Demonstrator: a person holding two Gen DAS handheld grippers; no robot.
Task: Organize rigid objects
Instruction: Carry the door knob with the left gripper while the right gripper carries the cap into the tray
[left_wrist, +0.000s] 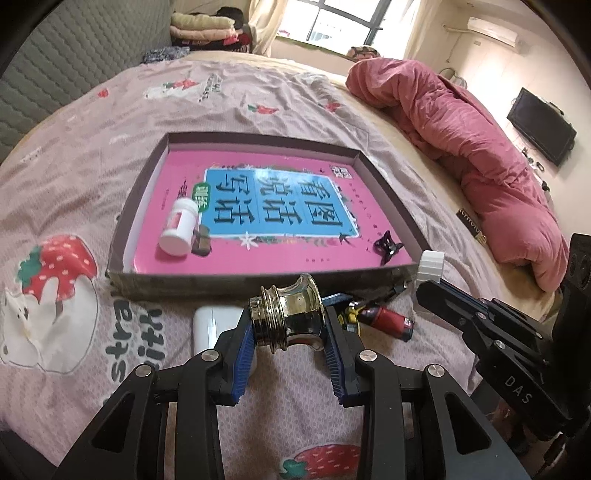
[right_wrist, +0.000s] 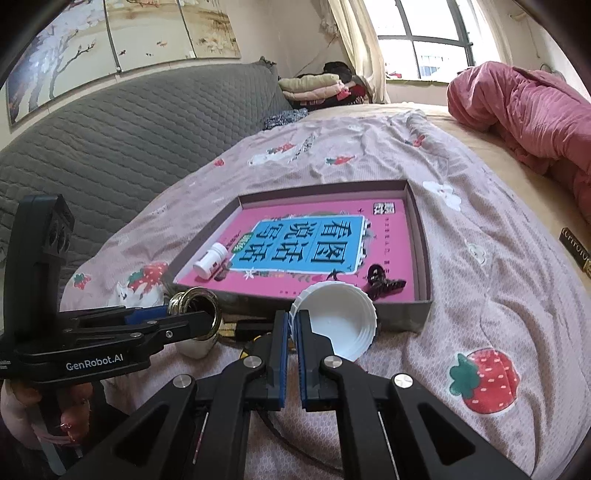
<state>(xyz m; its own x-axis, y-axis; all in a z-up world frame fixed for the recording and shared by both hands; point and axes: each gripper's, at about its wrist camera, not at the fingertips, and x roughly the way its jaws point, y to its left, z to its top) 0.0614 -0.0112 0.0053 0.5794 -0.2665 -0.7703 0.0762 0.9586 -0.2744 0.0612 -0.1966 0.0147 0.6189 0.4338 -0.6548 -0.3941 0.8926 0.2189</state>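
The left gripper (left_wrist: 290, 330) has its jaws clamped on a squat, shiny gold-and-glass jar (left_wrist: 286, 317) lifted just near of the shallow grey cardboard tray (left_wrist: 258, 282) on the bed, while the right gripper (right_wrist: 293, 334) pinches a ribbed white plastic lid (right_wrist: 340, 325) by its rim.

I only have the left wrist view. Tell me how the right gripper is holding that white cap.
Observer: The right gripper is shut on the white cap's side wall, with one finger outside it and one inside.
Operator: Report which way the cap faces.
Observer: Its hollow side faces the right wrist camera, and it is empty.
Operator: Now check the metal piece in my left gripper.
Observer: Seen from the right wrist, the gold metal piece clamped in the left gripper shows an open round mouth, so it is hollow.
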